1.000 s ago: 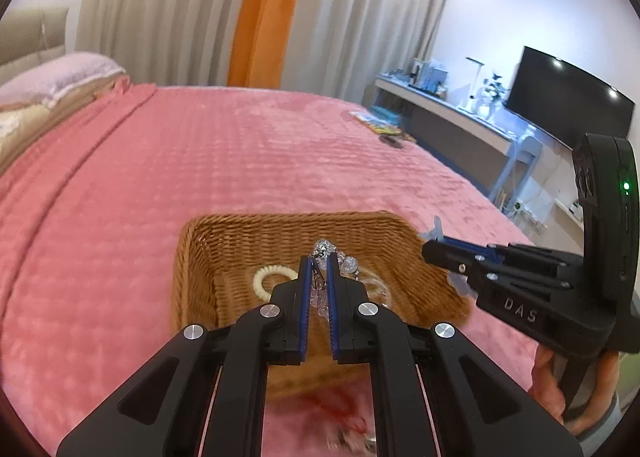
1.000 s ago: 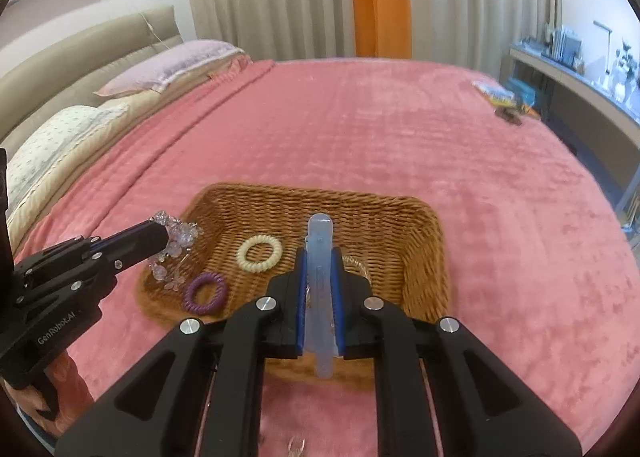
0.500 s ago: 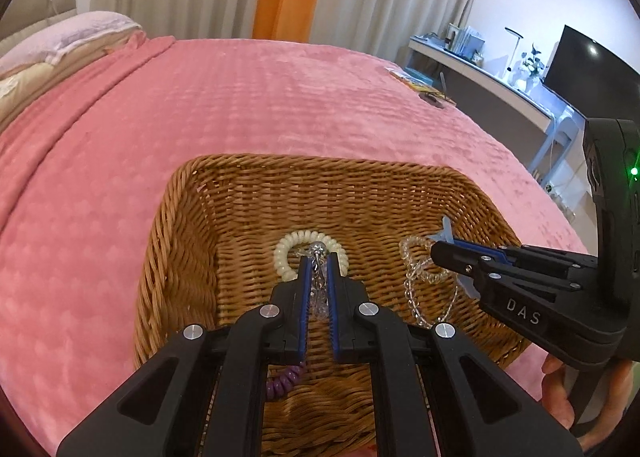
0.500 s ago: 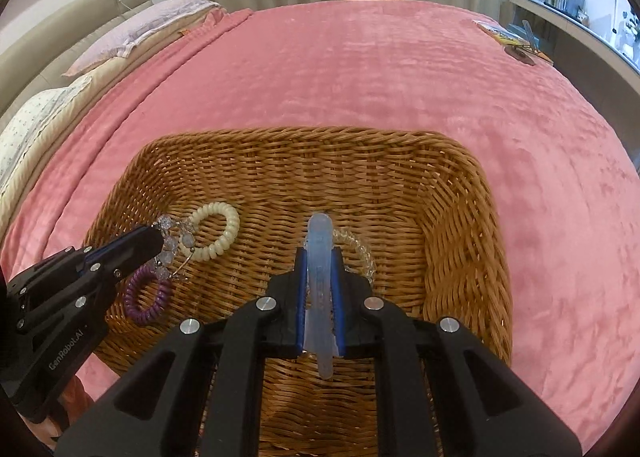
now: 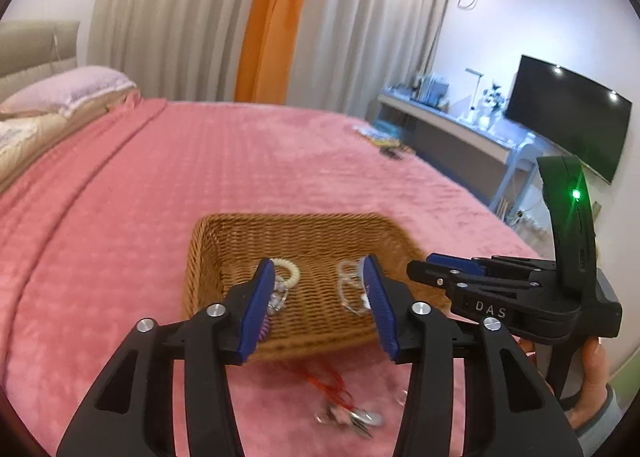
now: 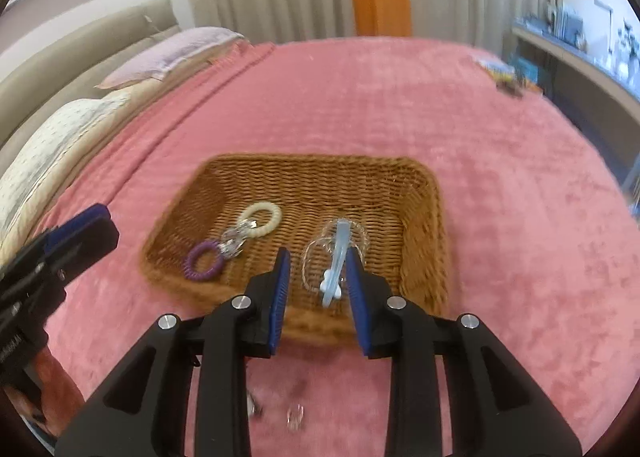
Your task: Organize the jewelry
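Note:
A wicker basket (image 6: 420,193) (image 5: 224,233) sits on the pink bedspread. In it lie a cream coil ring (image 6: 260,219), a purple coil ring (image 6: 204,261), a crystal bead piece (image 6: 236,243), a clear bead bracelet (image 6: 316,253) and a pale blue hair clip (image 6: 336,265). My right gripper (image 6: 318,257) is open and empty above the basket's near edge, over the clip. My left gripper (image 5: 318,273) is open and empty above the near edge, and it shows at the left of the right wrist view (image 6: 80,233).
A red-corded trinket (image 5: 344,405) and small metal bits (image 6: 294,417) lie on the bedspread in front of the basket. Pillows (image 6: 60,145) lie at the left. A desk (image 5: 448,129) and TV (image 5: 568,117) stand beyond the bed's right edge.
Both grippers have opened and pulled back from the basket. The crystal bead piece and the blue hair clip now lie in the basket.

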Demonstrator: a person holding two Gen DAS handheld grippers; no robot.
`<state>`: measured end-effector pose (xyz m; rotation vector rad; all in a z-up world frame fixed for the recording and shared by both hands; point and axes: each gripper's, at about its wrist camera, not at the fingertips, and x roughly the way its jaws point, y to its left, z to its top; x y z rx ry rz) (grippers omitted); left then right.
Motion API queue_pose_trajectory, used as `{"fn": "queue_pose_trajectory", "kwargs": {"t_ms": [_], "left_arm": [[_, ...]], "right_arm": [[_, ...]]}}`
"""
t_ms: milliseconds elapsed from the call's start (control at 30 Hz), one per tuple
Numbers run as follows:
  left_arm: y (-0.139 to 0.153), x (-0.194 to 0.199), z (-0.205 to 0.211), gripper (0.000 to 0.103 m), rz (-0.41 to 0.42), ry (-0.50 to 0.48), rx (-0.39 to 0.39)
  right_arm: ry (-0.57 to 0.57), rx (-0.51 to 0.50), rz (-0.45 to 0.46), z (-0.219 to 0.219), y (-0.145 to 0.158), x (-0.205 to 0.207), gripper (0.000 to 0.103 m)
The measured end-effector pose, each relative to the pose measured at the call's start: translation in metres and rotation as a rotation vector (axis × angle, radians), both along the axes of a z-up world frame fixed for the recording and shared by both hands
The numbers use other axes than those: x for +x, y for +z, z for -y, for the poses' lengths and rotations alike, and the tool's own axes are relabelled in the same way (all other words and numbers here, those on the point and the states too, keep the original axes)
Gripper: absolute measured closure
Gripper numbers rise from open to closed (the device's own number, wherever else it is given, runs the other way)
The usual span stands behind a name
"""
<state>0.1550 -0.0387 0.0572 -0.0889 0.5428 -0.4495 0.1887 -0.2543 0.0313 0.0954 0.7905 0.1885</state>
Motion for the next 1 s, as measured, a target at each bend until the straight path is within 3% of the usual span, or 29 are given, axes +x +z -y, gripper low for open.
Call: {"fn": "queue_pose_trajectory", "kwargs": {"t_ms": [200,433,633,800,1000], "left_arm": [[0.000,-0.042,-0.004,0.054,0.008,-0.011,-0.020],[-0.050,-0.062,-0.007,0.054,-0.086,-0.027,-0.018],[-0.094,-0.045,-0.009,0.054,-0.218,-0.008,-0.005],[-0.121,-0.027,0.001,0.054,-0.338,-0.031,0.000],[-0.131,-0.012,0.019,0.054,-0.380,-0.041,0.005]], "right_arm": [[0.032,0.004,0.044,0.003,0.007,-0.054,0.077],[0.055,0.033,-0.059,0.006,-0.058,-0.070,0.077],[0.086,0.059,-0.124,-0.001,-0.098,-0.070,0.077],[0.098,0.072,-0.124,-0.002,-0.105,-0.071,0.076],[0.116,0.072,-0.129,-0.006,-0.108,-0.070,0.071]]}}
